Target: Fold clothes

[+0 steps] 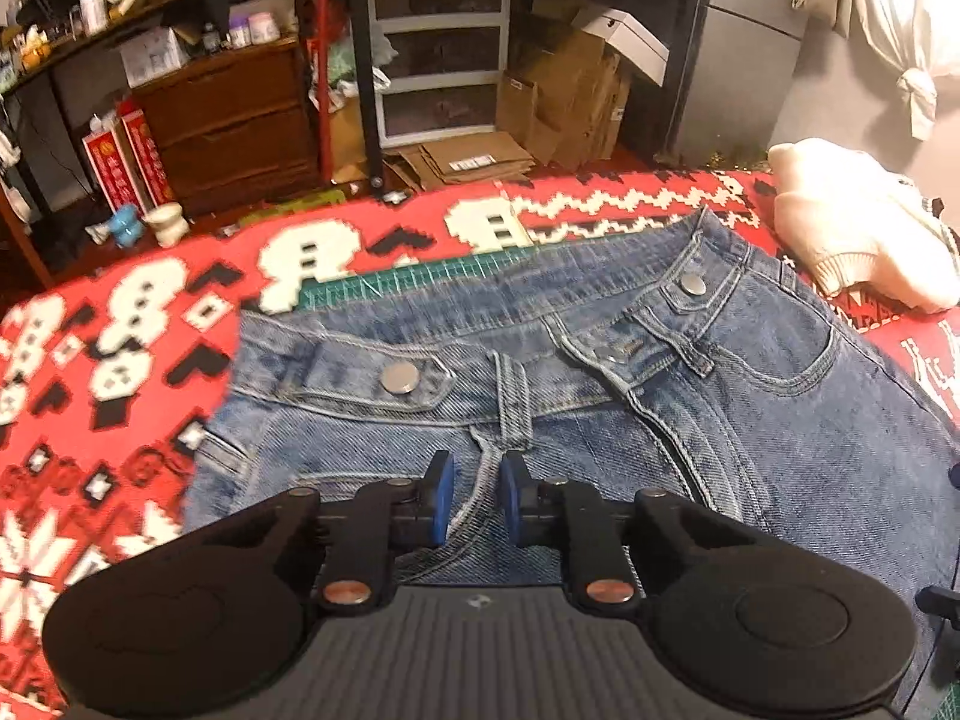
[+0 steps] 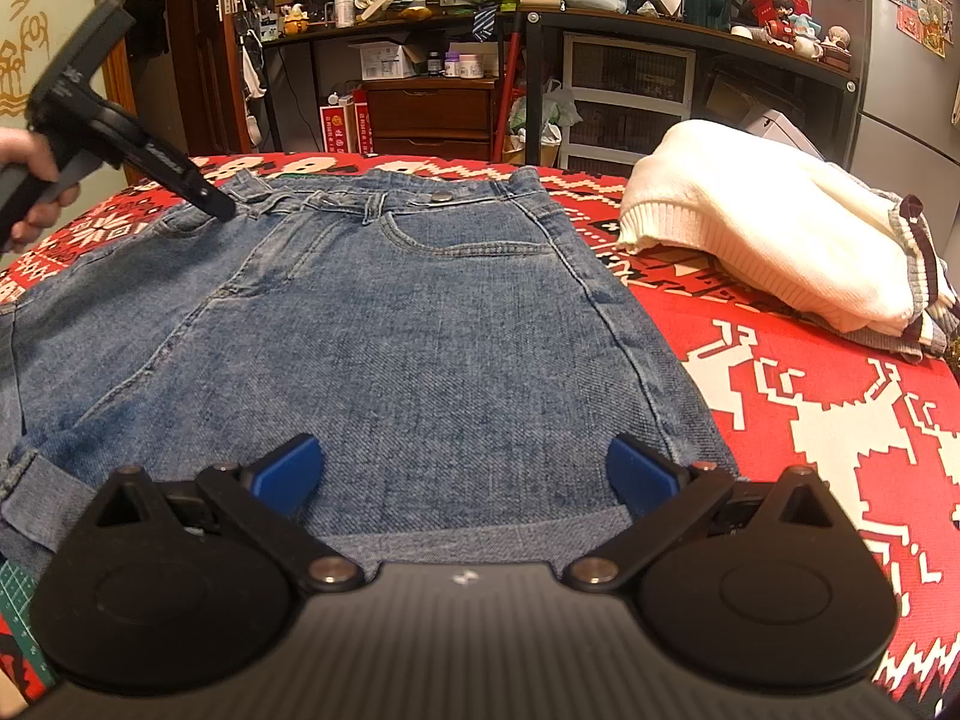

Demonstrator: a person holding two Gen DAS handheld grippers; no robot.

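Observation:
Blue jeans [image 1: 600, 372] lie flat on the red patterned cloth [image 1: 120, 330], waistband away from me. In the left wrist view my left gripper [image 1: 477, 498] sits just below the waistband by a belt loop, its blue pads [image 1: 445, 498] drawn close on a raised ridge of denim. The right wrist view shows that gripper [image 2: 222, 210], held by a hand [image 2: 36, 180], with its tip on the jeans [image 2: 420, 330] near the left pocket. My right gripper [image 2: 465, 474] hovers over the near folded edge of the jeans, jaws wide open and nothing between them.
A cream knit sweater [image 2: 780, 228] lies bunched on the cloth right of the jeans, also visible as a sweater [image 1: 858, 240] in the left view. A green cutting mat [image 1: 420, 282] peeks out beyond the waistband. Shelves, drawers and cardboard boxes stand behind the table.

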